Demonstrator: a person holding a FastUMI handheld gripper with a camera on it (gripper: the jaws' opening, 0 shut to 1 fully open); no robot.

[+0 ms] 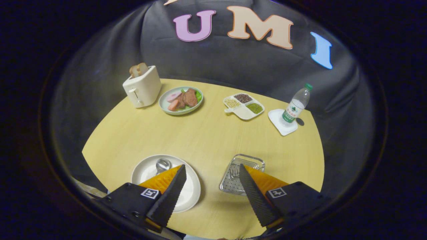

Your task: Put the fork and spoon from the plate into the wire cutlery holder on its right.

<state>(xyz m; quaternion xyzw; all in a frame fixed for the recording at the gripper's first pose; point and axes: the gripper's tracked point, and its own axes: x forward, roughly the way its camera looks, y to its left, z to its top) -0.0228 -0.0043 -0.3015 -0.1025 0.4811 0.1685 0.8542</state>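
A white plate (145, 170) lies on the yellow table under my left finger. A metal spoon (162, 165) rests on it, its bowl showing just beyond that finger and its handle hidden beneath. To the right stands the wire cutlery holder (241, 166), partly behind my right finger, with fork tines (234, 171) visible inside. My gripper (212, 170) hovers above the table between plate and holder, open, with nothing between its fingers.
Farther back stand a white toaster (142, 87) with bread, a plate of food (181, 100), a divided dish of beans (244, 106) and a water bottle (296, 106) on a white coaster. Bare tabletop lies between these and the fingers.
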